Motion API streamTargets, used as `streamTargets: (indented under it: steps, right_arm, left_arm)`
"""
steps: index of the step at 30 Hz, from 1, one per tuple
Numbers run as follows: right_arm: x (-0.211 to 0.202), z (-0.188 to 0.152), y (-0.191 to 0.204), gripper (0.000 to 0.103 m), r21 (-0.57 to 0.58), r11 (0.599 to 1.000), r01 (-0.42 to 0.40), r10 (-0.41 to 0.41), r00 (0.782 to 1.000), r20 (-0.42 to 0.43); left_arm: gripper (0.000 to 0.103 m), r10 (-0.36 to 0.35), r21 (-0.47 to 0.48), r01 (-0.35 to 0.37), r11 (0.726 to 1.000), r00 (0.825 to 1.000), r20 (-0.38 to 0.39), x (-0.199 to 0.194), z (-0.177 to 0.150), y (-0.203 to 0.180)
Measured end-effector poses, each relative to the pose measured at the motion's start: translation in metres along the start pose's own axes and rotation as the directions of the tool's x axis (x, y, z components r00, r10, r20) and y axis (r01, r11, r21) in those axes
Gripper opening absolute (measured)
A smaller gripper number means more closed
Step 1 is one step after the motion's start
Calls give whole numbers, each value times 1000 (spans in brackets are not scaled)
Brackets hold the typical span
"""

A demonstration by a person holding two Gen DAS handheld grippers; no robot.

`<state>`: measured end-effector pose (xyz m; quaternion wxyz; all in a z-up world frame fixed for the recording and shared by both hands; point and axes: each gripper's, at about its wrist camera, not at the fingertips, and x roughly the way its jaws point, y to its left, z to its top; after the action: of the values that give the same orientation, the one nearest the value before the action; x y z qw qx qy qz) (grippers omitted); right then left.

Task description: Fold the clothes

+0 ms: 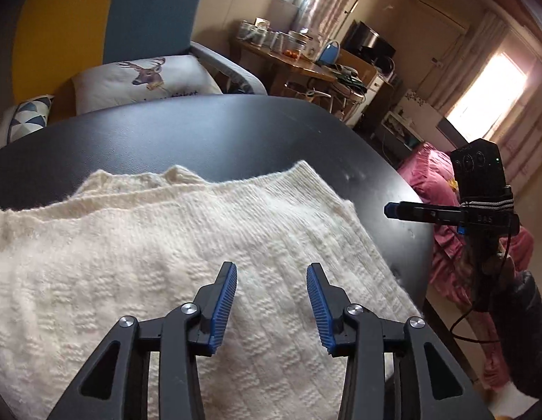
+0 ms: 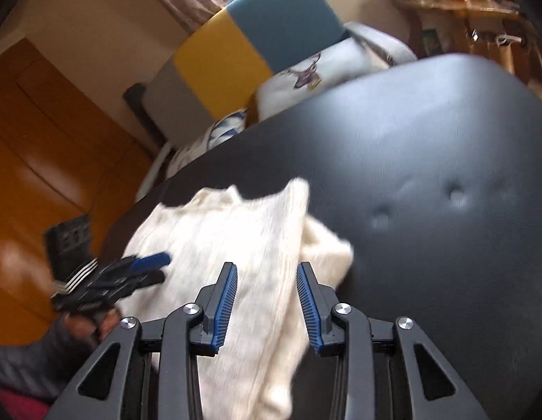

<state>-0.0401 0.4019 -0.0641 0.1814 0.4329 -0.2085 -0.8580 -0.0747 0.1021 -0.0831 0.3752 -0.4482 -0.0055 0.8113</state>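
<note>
A cream knitted sweater (image 1: 148,245) lies folded in layers on a black table (image 1: 201,129). My left gripper (image 1: 271,273) is open and empty, held just above the sweater's near right part. The right gripper shows from the side at the right of that view (image 1: 389,209), above the table's right edge. In the right wrist view the sweater (image 2: 243,245) lies left of centre on the table (image 2: 428,157). My right gripper (image 2: 265,273) is open and empty above the sweater's near edge. The left gripper (image 2: 159,262) shows at the left, over the sweater's left side.
A yellow and blue sofa (image 1: 106,24) with a deer cushion (image 1: 145,77) stands behind the table. A wooden side table with jars (image 1: 288,52) is at the back right. A pink cloth (image 1: 442,189) lies off the table's right edge. A wooden door (image 2: 43,140) is at the left.
</note>
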Motion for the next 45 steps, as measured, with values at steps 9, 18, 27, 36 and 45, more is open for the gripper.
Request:
streamTargets:
  steps: [9,18,27,36,45]
  right_arm:
    - [67,-10,46,8,-364,888,280,-335,937,-96]
    - [72,-14,19,7,-340,858,385,-436,896,-84]
    - [39,-3,46,24,-286,904,319,-329,944,15]
    - [120,11,103,26,-336,928,162,-236,952,-193]
    - [149,1,110,11,-427,870,248,-337,930,-146]
  left_arm:
    - [47,93,61,-96,994,995,36,10,10,14]
    - [51,94,-48,-95,994,995,-31,33,2,26]
    - [61,28,-196,-19,980,999,42,-7,-2,43]
    - [64,164,-62,-163,985,986,14,-28,-12,58]
    - [18,269,52,-269,962,963,4,13,2,52]
